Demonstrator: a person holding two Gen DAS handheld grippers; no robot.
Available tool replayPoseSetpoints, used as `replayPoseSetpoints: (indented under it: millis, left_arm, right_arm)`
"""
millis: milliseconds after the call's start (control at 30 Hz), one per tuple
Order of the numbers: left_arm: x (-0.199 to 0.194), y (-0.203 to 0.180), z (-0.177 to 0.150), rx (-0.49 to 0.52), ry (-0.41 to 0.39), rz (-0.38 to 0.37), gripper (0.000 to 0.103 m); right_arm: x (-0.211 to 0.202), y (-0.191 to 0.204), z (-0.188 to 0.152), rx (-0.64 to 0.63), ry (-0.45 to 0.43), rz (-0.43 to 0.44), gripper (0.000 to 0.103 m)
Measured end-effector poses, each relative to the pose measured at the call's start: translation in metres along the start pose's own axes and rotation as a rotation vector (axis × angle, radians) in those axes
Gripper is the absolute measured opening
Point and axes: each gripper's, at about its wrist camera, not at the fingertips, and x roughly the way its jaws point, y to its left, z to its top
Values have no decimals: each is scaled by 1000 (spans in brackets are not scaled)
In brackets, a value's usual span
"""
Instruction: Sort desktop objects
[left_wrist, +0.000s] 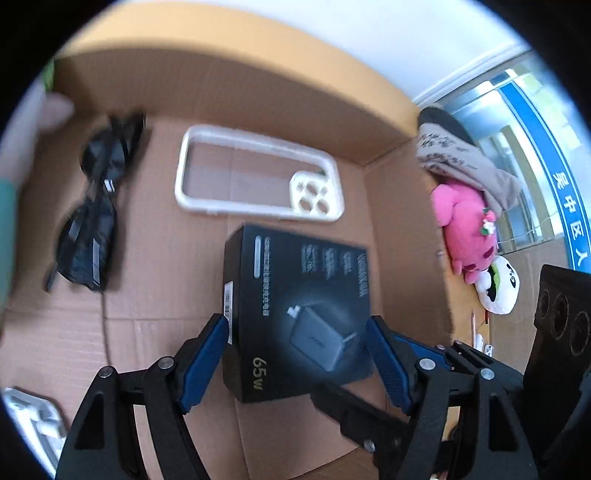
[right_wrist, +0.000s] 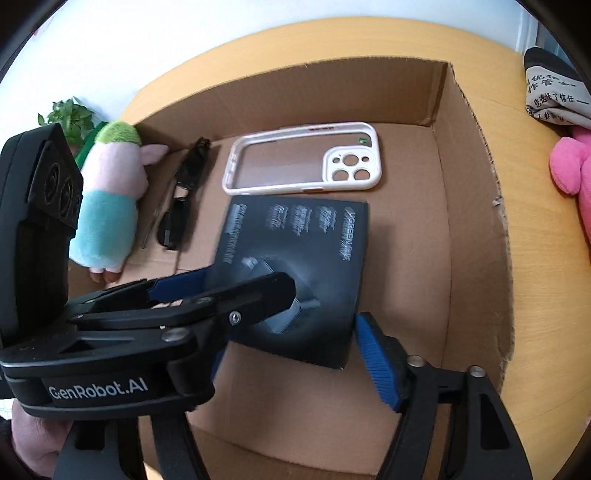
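Charger box (left_wrist: 299, 314) flat in cardboard box (left_wrist: 177, 295), between wide-open left tool (left_wrist: 299, 332) pads, ungripped; right tool (right_wrist: 288, 354) open beside.

Black charger box (left_wrist: 295, 310) flat in carton (left_wrist: 406, 221)

a round light wooden table (right_wrist: 535, 258) stands against a plain white wall (right_wrist: 184, 40). bright, even daylight fills the room. to the right, a window or glass door with a pale frame (left_wrist: 476, 70) carries a blue band with white chinese characters (left_wrist: 565, 206). a small green leafy plant (right_wrist: 68, 116) sits at the table's far left edge, beside the wall.
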Motion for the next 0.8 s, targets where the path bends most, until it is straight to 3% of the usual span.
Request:
replayPoseSetpoints:
  millis: [67, 133, 300, 333, 367, 433, 467, 533, 600, 633, 667, 733, 800]
  left_arm:
    - [-24, -8, -1, 30, -69, 26, 77]
    - [-52, -18, -5, 56, -134, 57, 77]
    - [-119, -46, -25, 142, -255, 220, 78]
    - [-134, -52, -32, 154, -278, 252, 78]
    - [-147, -57, -40, 162, -299, 275, 78]
    - [-168, -65, -54, 180, -314, 297, 71]
    - [-174, -68, -61, 185, -294, 289, 46]
    - [-179, -67, -70, 148, -205, 240, 24]
    - [-186, -63, -80, 91, -168, 213, 26]
    - [-191, -63, -86, 77, -169, 212, 30]
    - [-195, -64, -91, 73, -174, 219, 34]
    - [-204, -67, -99, 72, -196, 253, 58]
    - [-213, -70, -107, 77, -234, 296, 70]
  right_arm:
    - [-17, 4, -3, -9, -24, -8, 96]
    - [-41, 12, -8, -38, -53, -24, 97]
    - [-97, 32, -33, -129, -144, -65, 95]
    - [-106, 34, -38, -137, -162, -68, 79]
    - [-117, 37, -44, -141, -176, -64, 43]
    - [-130, 40, -53, -140, -181, -54, 9]
    - [-139, 43, -59, -139, -195, -52, 9]
    - [-148, 50, -67, -151, -201, -55, 9]
    - [-157, 60, -75, -180, -200, -67, 25]
    - [-161, 66, -79, -194, -202, -72, 66]
    - [-165, 70, -84, -204, -213, -78, 100]
    - [-182, 78, -97, -209, -294, -103, 103]
    - [-192, 81, -106, -196, -309, -108, 103]
